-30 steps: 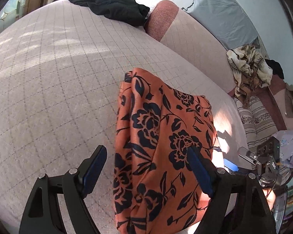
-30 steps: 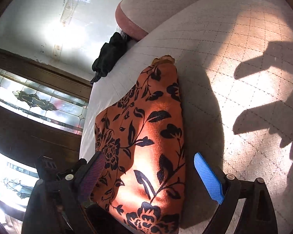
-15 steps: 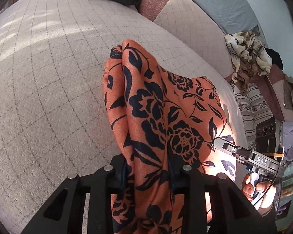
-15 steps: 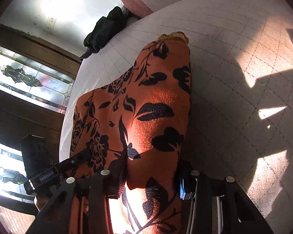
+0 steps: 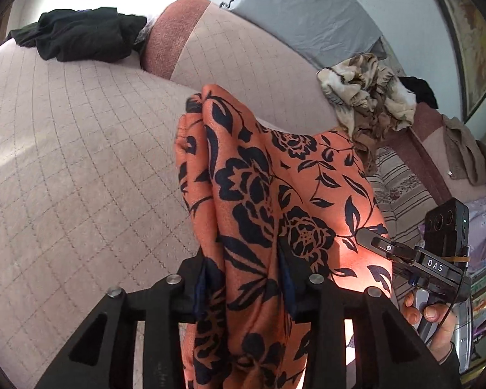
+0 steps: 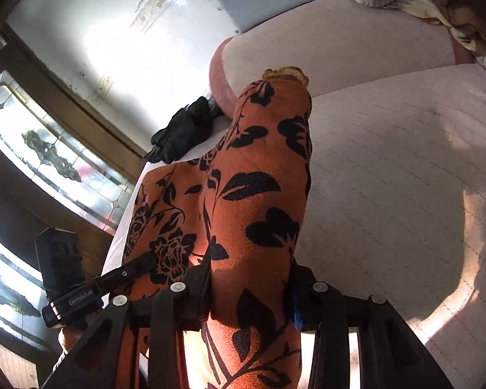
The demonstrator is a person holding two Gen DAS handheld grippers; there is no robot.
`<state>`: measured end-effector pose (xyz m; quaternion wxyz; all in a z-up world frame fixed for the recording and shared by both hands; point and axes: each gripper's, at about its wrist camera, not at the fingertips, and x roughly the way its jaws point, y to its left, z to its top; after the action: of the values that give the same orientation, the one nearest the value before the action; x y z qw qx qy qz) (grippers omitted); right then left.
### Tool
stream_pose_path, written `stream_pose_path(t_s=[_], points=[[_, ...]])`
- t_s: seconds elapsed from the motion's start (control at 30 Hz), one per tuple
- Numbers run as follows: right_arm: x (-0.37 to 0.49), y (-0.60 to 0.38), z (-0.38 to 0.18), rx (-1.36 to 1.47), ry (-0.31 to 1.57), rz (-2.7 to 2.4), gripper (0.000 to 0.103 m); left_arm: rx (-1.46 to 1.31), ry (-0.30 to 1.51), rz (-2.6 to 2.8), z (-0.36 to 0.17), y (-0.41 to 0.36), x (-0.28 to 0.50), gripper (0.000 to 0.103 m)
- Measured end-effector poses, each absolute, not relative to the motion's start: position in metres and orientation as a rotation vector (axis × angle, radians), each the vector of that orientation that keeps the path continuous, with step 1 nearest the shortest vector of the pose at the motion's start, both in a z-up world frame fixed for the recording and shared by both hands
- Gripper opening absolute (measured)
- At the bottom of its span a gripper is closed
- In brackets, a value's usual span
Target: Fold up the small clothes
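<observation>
Left wrist view: left gripper [image 5: 248, 275] has just clamped onto the orange floral garment [image 5: 269, 194] at centre frame, lifting it off the quilted bed [image 5: 64, 162]. Right wrist view: right gripper [image 6: 248, 295] pinches the same cloth, bottom centre. I'd guess folding's barely begun; crumpled beige clothes [image 5: 369, 94] wait upper right.

A black garment [image 5: 81, 37] lies at eleven o'clock on the quilted sofa [image 5: 64, 149]; a crumpled beige cloth [image 5: 369, 90] at two; a grey pillow [image 5: 307, 16] at twelve.
</observation>
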<state>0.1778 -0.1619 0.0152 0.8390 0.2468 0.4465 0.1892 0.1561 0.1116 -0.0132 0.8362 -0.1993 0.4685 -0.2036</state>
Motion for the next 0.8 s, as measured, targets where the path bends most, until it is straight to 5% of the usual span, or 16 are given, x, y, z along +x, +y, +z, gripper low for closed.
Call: stream_pose_path(t_s=[0.1, 0.2, 0.37, 0.53, 0.63, 0.8], points=[[0.181, -0.192, -0.032, 0.579, 1.033, 0.232, 0.051, -0.275, 1.127, -0.256, -0.061, 0.102, 0.166, 0.06], [0.162, -0.206, -0.057, 0.592, 1.067, 0.178, 0.052, -0.288, 1.069, -0.242, -0.056, 0.124, 0.146, 0.068], [0.136, -0.205, -0.01, 0.523, 0.898, 0.201, 0.055, -0.252, 0.973, -0.255, -0.016, 0.16, 0.101, 0.068], [0.134, -0.158, 0.0, 0.481, 0.88, 0.367, 0.079, -0.159, 0.981, -0.265, -0.026, 0.147, 0.078, 0.077], [0.15, -0.141, -0.044, 0.497, 1.028, 0.292, 0.079, -0.085, 1.049, -0.203, -0.052, 0.14, 0.076, 0.079], [0.076, -0.136, 0.007, 0.47, 0.808, 0.18, 0.085, -0.013, 0.907, -0.19, -0.014, 0.146, 0.033, 0.081]])
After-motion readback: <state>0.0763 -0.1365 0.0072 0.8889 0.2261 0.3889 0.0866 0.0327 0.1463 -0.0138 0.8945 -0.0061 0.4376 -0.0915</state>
